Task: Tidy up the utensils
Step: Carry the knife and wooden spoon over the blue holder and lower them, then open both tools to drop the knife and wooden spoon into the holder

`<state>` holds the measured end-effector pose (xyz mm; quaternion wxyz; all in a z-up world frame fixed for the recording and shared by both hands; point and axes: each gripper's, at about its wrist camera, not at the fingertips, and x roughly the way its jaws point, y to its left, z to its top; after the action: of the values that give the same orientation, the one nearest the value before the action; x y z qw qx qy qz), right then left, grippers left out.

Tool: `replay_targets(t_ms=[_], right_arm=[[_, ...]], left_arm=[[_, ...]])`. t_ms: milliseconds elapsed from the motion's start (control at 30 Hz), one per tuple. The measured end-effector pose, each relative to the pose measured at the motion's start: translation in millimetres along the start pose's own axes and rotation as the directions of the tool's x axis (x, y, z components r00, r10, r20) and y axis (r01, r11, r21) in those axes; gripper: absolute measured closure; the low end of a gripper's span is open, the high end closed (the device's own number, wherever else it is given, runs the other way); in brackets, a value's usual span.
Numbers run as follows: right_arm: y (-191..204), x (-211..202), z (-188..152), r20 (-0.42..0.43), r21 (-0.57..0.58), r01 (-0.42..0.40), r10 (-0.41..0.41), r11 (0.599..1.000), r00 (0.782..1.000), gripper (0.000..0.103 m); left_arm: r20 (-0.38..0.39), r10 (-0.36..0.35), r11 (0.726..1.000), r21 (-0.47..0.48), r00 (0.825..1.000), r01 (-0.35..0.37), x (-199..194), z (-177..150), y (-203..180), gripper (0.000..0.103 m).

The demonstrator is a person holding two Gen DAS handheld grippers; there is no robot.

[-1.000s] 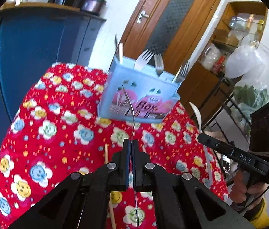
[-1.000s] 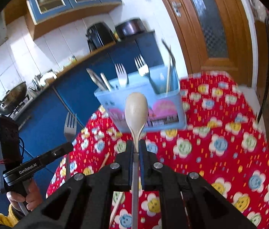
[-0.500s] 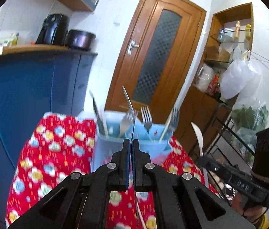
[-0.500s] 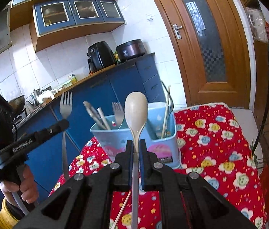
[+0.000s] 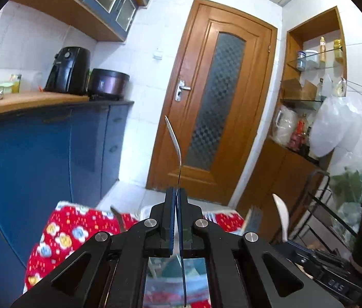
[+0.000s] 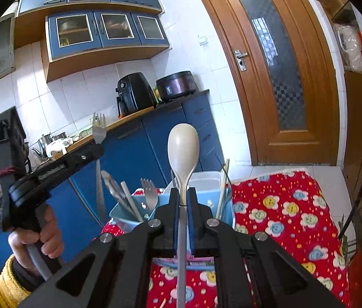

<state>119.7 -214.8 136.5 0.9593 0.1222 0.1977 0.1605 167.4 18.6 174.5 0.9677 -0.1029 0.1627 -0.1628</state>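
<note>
My left claw (image 5: 177, 220) is pinching a fork (image 5: 174, 143) and my right claw (image 6: 183, 220) is clamping a spoon (image 6: 183, 154), both raised near the caddy (image 6: 129, 211). It is already holding several utensils; these two are waiting, I judge. On the tabletop (image 6: 283, 213), my claws are hiding the caddy's front.

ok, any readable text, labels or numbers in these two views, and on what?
Nothing reads cleanly.
Black handheld right gripper: pale three-character mark on its body, blurred.
Light blue plastic utensil box: printed label, mostly hidden behind the gripper fingers.
Dark rice cooker: small badge, too small.
</note>
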Motion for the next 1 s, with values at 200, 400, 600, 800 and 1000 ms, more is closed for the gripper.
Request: replay_targets(t_ms=[200,400,600,800,1000], right_arm=[[-1.1,13.7,8.8,0.034,-0.018,0.005,-0.005,1.000,0.999,0.096],[1.7,33.2,13.0,0.100,-0.053,0.019,-0.014,0.998,0.995,0.096],[6.3,57.7,10.7,0.160,-0.112,0.059,-0.041,0.992,0.986,0.096],[7.2,71.1,1.1,0.191,-0.161,0.113,-0.081,0.981,0.978,0.096],[2.7,71.2,-5.1,0.191,-0.159,0.120,-0.089,0.980,0.978,0.095]], left_arm=[[0.038,0.050,0.998,0.021,0.998,-0.051,26.2,-2.6,5.7,0.101],[0.044,0.091,0.995,0.041,0.995,-0.093,41.8,-18.3,9.5,0.101],[0.049,0.105,0.993,0.041,0.993,-0.107,46.3,-27.9,11.6,0.101],[0.051,0.103,0.994,0.031,0.993,-0.105,47.3,-34.4,13.6,0.101],[0.043,0.100,0.994,0.031,0.994,-0.101,47.6,-40.9,15.3,0.101]])
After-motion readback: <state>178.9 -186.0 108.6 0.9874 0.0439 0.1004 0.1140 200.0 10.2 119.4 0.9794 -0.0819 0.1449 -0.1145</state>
